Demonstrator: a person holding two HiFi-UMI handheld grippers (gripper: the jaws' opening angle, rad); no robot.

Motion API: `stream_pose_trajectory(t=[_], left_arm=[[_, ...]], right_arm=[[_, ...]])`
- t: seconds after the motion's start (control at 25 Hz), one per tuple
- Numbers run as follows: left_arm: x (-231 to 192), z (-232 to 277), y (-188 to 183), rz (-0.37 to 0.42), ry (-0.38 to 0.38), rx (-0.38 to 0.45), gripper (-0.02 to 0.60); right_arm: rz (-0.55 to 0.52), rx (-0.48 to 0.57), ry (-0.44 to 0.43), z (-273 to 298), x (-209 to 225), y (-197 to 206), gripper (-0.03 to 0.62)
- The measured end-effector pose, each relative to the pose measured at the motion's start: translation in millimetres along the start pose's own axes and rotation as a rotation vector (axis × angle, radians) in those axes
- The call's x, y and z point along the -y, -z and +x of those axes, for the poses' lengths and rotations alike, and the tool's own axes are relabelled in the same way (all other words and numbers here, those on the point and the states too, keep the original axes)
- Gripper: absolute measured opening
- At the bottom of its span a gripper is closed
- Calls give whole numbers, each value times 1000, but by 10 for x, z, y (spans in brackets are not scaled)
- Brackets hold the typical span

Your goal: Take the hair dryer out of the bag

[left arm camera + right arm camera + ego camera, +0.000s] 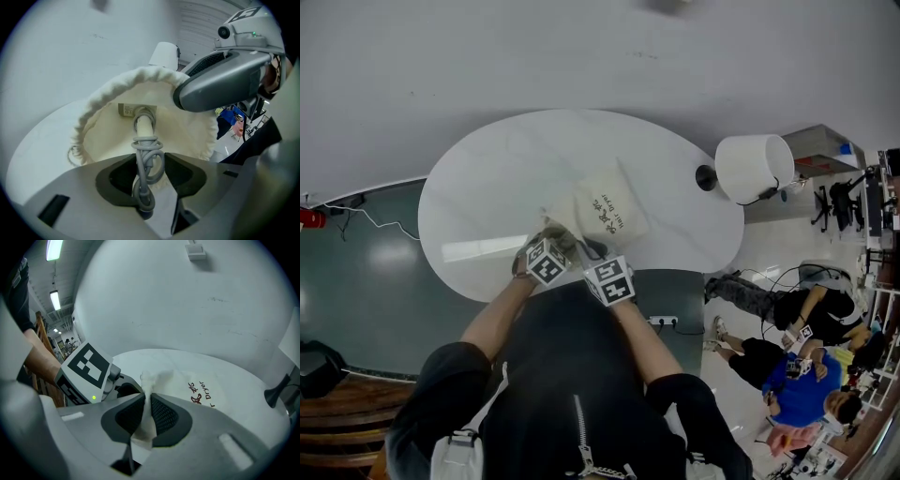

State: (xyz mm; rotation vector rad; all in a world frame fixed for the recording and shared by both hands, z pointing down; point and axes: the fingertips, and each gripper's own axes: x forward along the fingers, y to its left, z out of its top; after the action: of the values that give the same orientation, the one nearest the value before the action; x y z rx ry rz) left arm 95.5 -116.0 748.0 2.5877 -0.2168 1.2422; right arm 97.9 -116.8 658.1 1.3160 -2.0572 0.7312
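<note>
My left claw [147, 174] stands fairly wide, its pads set on the coiled grey power cord [148, 157] of the hair dryer [143, 124]. The dryer lies inside the cream drawstring bag [610, 212], handle end toward the open mouth, near the middle of the white table [487, 192]. My right claw [146, 416] is nearly closed, pinching the fabric at the bag's near rim. My worry is that I have only the cord. If I pull, the loops may slip or unwind, and the dryer could catch on the gathered rim and drag the bag along if the right pinch gives. The bag's brown print reads "Dryer", beside characters I can't read. A small label [125, 110] on the dryer is too small to read.
</note>
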Motion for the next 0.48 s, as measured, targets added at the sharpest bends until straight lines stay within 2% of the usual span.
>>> stream_pose_trajectory(t=[0.48], left_arm=[[21,-133,64,-9,-6,-3,190]], right_arm=[[-7,-10,1,7,-9,8,34]])
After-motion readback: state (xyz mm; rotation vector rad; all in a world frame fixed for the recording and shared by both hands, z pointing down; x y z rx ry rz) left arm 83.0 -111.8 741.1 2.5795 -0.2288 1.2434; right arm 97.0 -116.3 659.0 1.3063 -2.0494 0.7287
